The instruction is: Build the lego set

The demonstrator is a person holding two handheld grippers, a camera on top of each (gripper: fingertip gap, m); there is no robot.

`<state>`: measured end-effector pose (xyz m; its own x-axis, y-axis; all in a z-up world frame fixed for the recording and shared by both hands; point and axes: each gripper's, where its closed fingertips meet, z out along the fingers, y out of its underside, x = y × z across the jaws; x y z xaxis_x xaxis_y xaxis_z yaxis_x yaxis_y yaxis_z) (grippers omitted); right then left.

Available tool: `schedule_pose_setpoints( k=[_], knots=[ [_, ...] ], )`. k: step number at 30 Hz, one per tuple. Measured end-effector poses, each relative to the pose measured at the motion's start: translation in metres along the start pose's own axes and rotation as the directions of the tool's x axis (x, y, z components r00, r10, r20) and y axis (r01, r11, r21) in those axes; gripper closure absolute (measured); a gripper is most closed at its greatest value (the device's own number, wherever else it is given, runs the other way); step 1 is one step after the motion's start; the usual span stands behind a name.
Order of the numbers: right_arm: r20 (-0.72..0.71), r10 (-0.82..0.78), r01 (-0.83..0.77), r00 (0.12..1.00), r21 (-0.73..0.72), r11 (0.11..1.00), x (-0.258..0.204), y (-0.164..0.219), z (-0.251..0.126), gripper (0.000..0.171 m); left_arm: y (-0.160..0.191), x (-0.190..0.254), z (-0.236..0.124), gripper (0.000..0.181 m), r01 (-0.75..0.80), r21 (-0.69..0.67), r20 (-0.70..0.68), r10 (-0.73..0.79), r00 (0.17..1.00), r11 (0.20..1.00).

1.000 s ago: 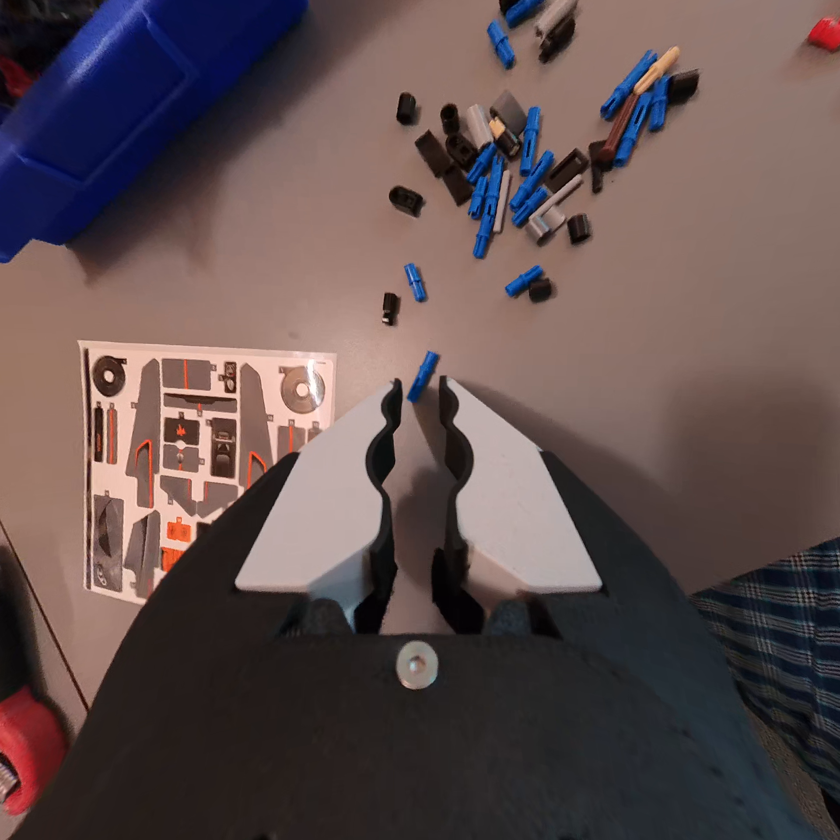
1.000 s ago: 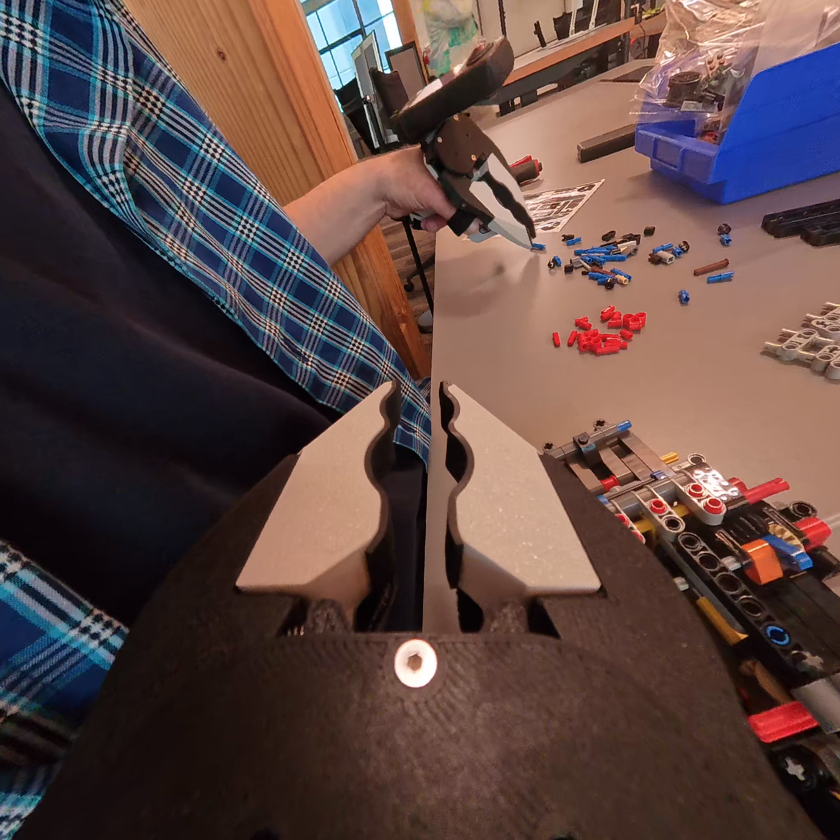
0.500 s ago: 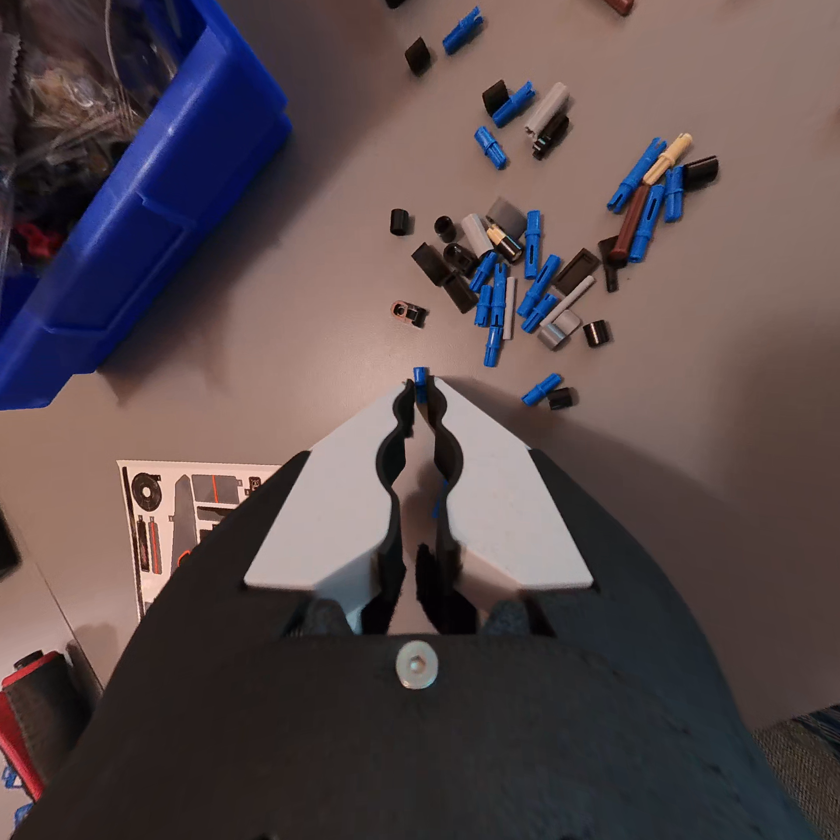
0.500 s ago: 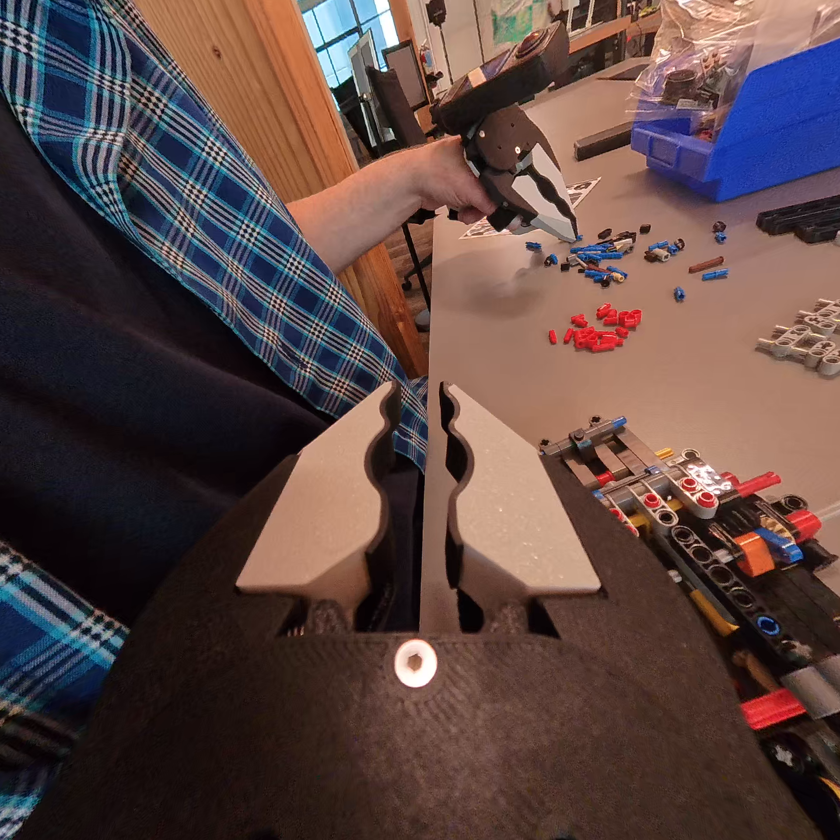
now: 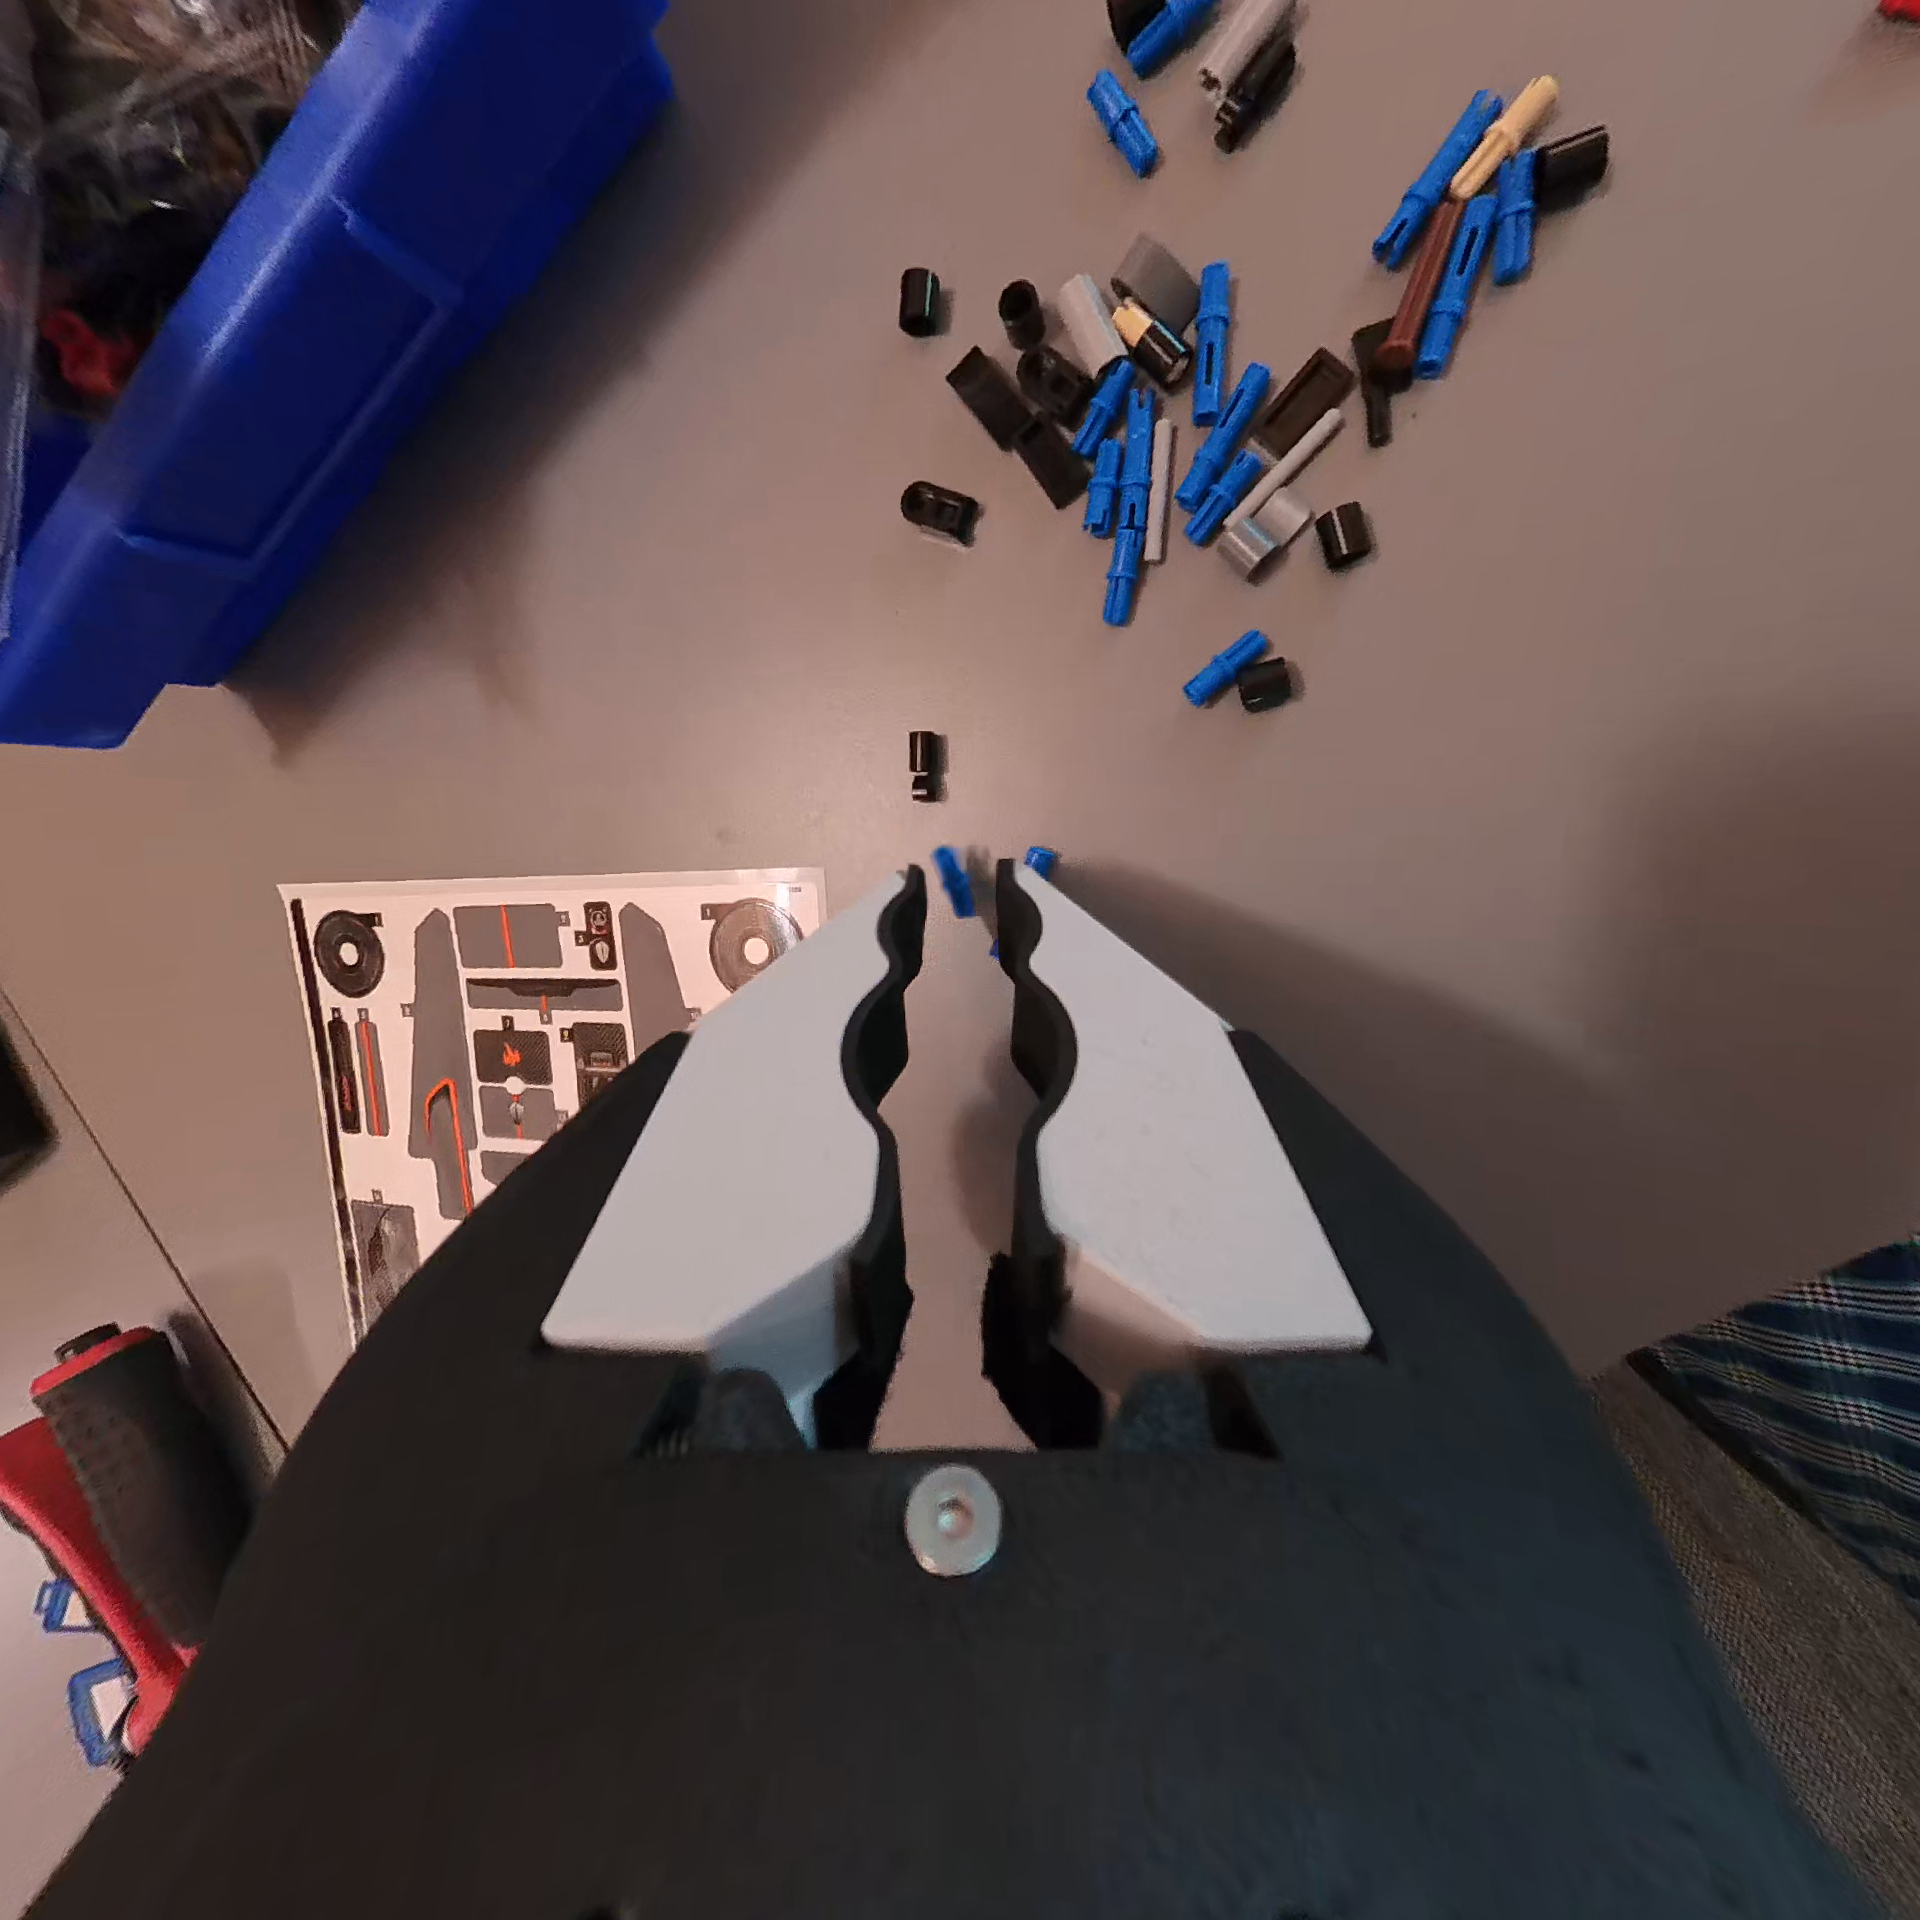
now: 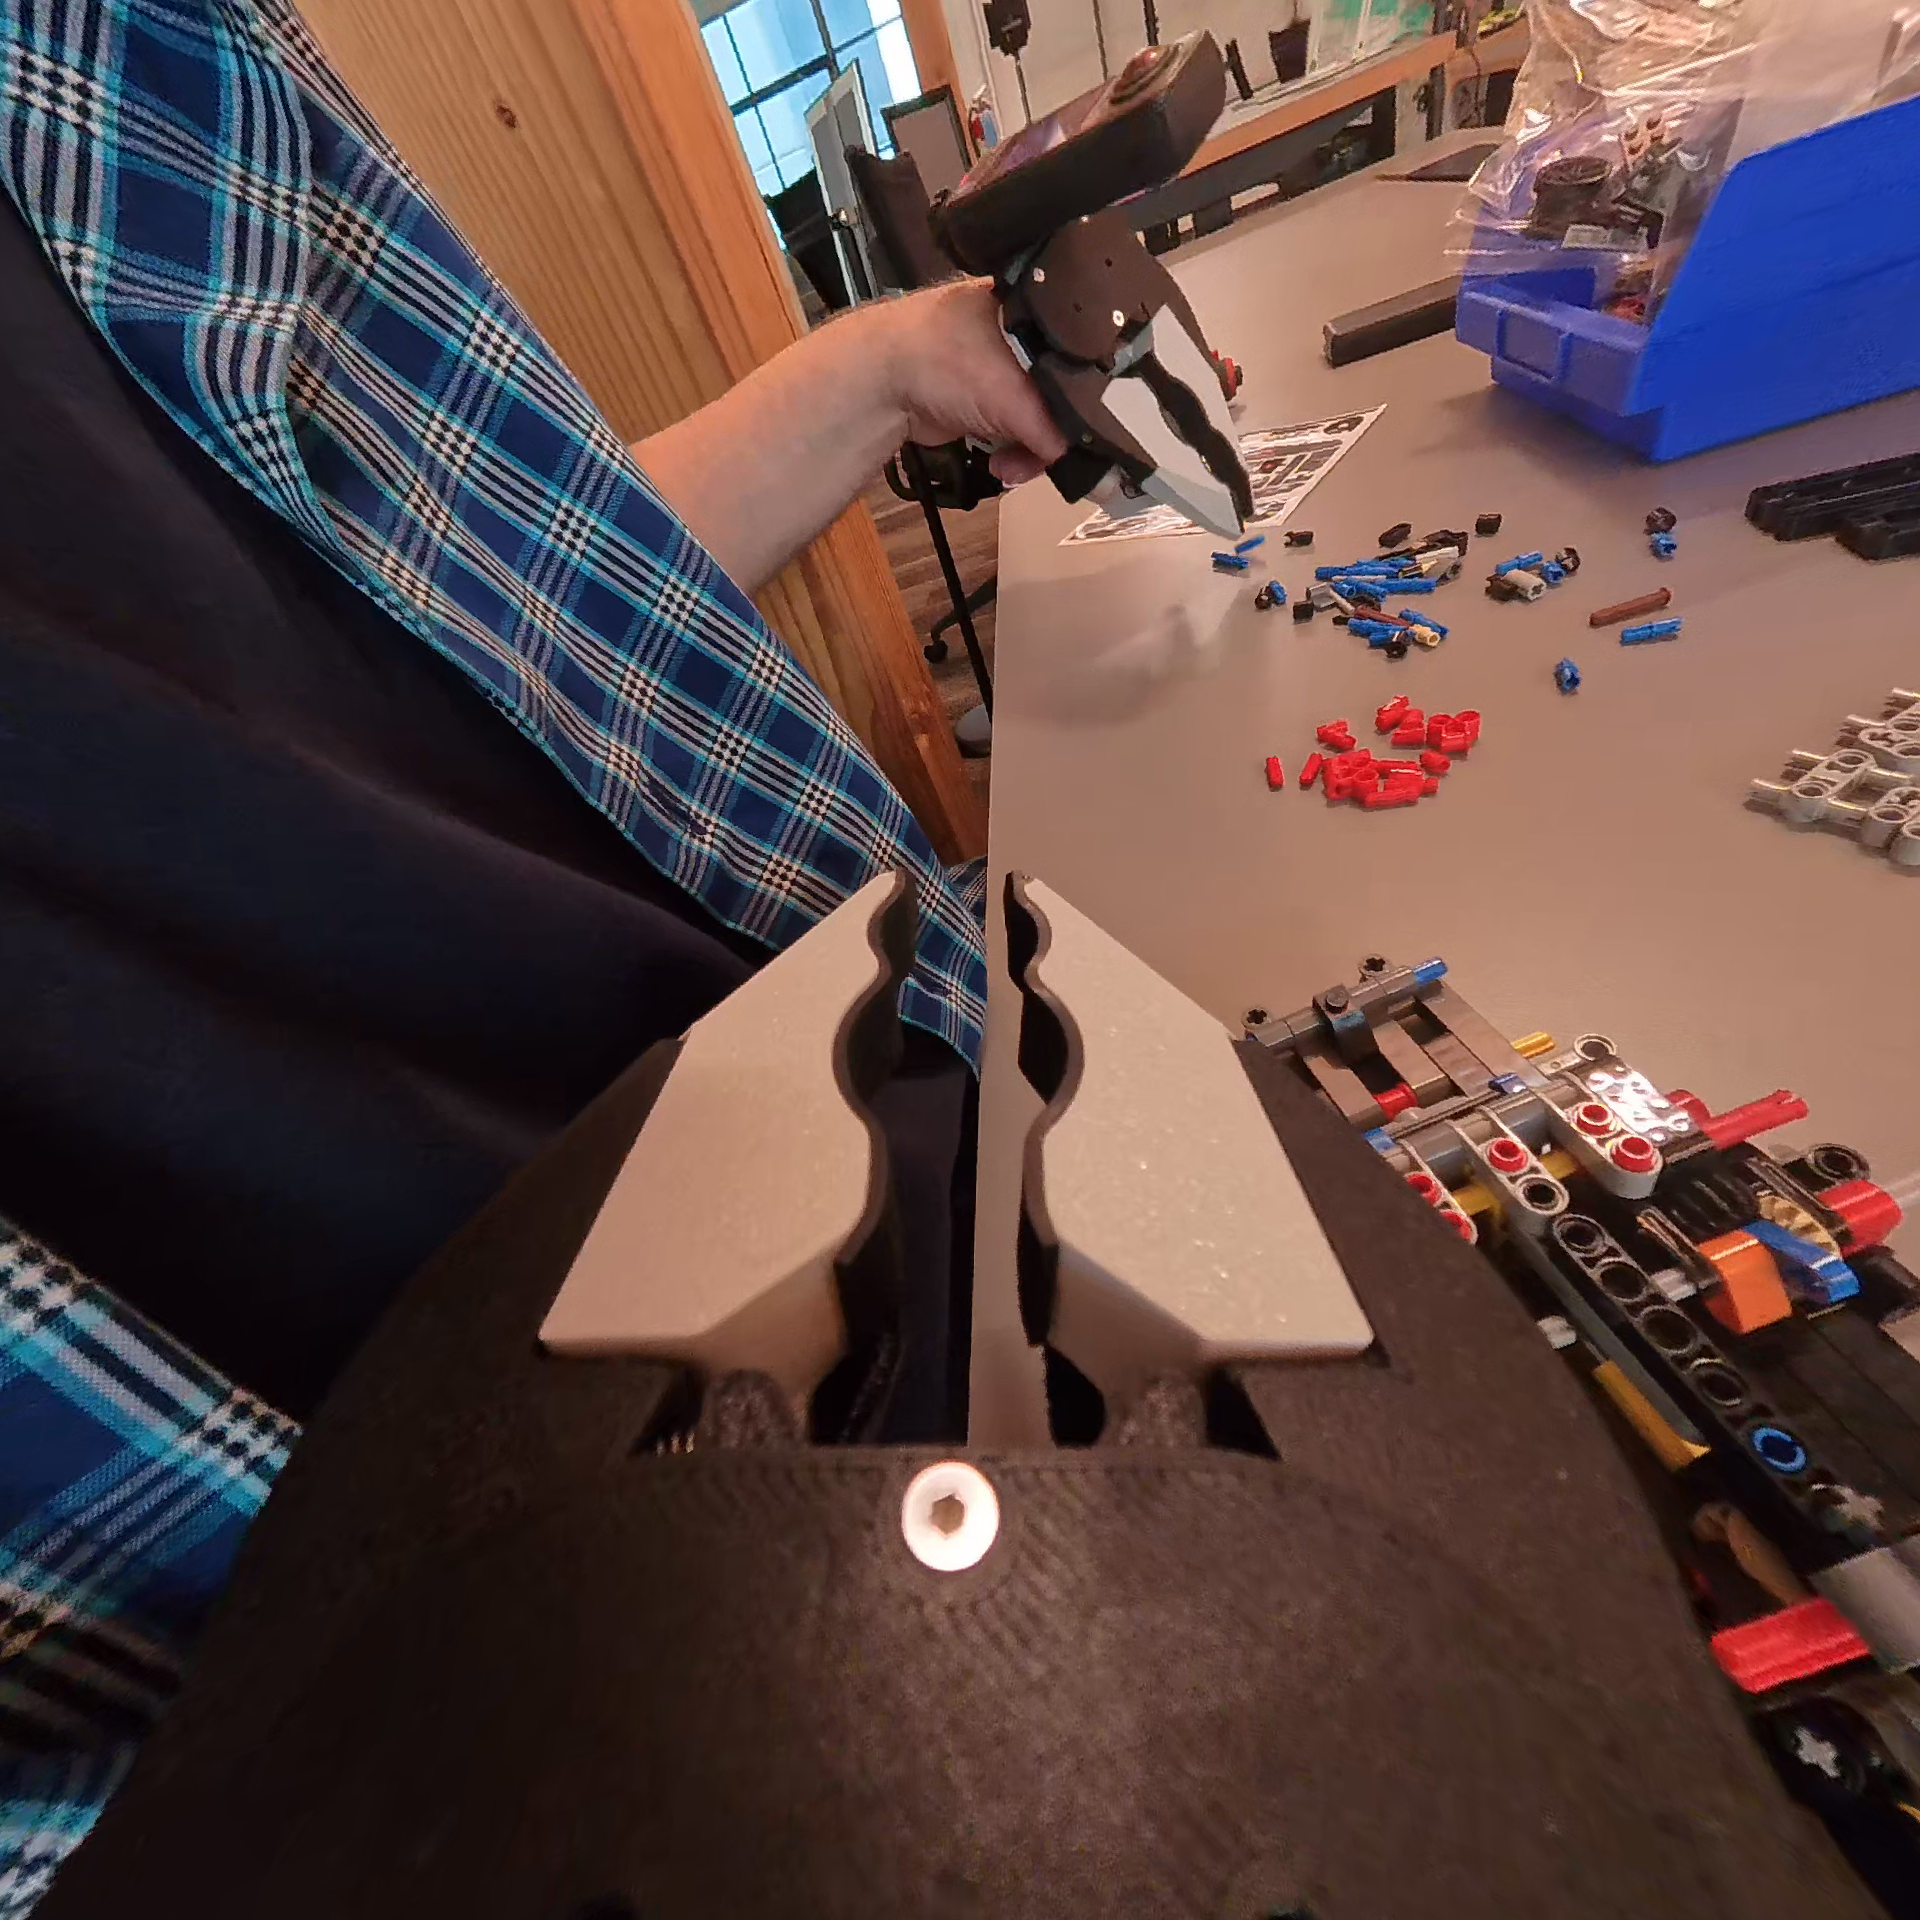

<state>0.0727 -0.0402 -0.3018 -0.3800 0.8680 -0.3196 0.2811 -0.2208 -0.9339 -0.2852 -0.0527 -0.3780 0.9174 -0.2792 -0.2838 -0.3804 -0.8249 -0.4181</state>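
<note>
The right gripper [image 6: 954,894] sits low at the near edge of the table [image 6: 1195,852], its fingers a little apart with nothing between them. Just beside it is the half-built lego model [image 6: 1621,1174]. Farther out lie red pins [image 6: 1371,764].

The left gripper [image 5: 958,878] is over the table with its fingers a little apart. A blue pin [image 5: 953,881] shows between the tips; it looks blurry, so it may be loose, not held. The sticker sheet [image 5: 488,997] lies to the left. Past the tips is a pile of pins [image 5: 1174,416]. Farthest off is the blue bin [image 5: 291,343].
</note>
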Motion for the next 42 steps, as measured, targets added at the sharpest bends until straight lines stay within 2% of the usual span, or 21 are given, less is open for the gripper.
schedule_pose_setpoints(
  k=[1, 4, 9, 12, 21, 25, 36, 42],
  knots=[
    [-0.001, -0.001, 0.001, 1.0, -0.001, 1.0, 0.0, 0.0, 0.0, 0.157, -0.001, -0.001, -0.002, 0.171, -0.002, 0.002, 0.007, 0.002, 1.0, 1.0],
    [-0.001, -0.004, 0.004, 1.0, -0.004, 1.0, -0.001, 0.0, 0.0, 0.157, -0.011, 0.003, -0.007, 0.173, -0.022, 0.04, 0.001, 0.022, 1.0, 0.999],
    [0.001, -0.006, 0.006, 1.0, -0.008, 1.0, -0.001, 0.001, 0.001, 0.157, -0.039, 0.034, -0.009, 0.175, -0.152, 0.122, -0.027, 0.156, 0.987, 0.981],
    [0.001, -0.006, 0.006, 1.0, -0.008, 1.0, -0.001, 0.001, 0.001, 0.157, -0.042, 0.042, 0.0, 0.176, -0.234, 0.102, -0.014, 0.237, 0.972, 0.967],
    [0.004, -0.005, 0.005, 1.0, -0.006, 1.0, -0.001, 0.001, 0.0, 0.157, -0.036, 0.048, 0.015, 0.17, -0.298, 0.045, -0.054, 0.3, 0.952, 0.954],
    [0.003, -0.004, 0.004, 1.0, -0.008, 1.0, 0.0, 0.001, 0.0, 0.157, -0.037, 0.047, 0.018, 0.178, -0.27, 0.055, -0.063, 0.273, 0.96, 0.961],
    [0.009, 0.0, 0.0, 1.0, -0.006, 1.0, -0.001, 0.001, 0.001, 0.157, -0.04, 0.049, 0.014, 0.178, -0.19, 0.103, -0.069, 0.197, 0.978, 0.976],
    [0.012, 0.003, -0.003, 1.0, -0.005, 1.0, -0.001, 0.001, 0.001, 0.157, -0.015, 0.037, -0.003, 0.178, -0.106, 0.07, -0.039, 0.109, 0.993, 0.992]
  ],
)
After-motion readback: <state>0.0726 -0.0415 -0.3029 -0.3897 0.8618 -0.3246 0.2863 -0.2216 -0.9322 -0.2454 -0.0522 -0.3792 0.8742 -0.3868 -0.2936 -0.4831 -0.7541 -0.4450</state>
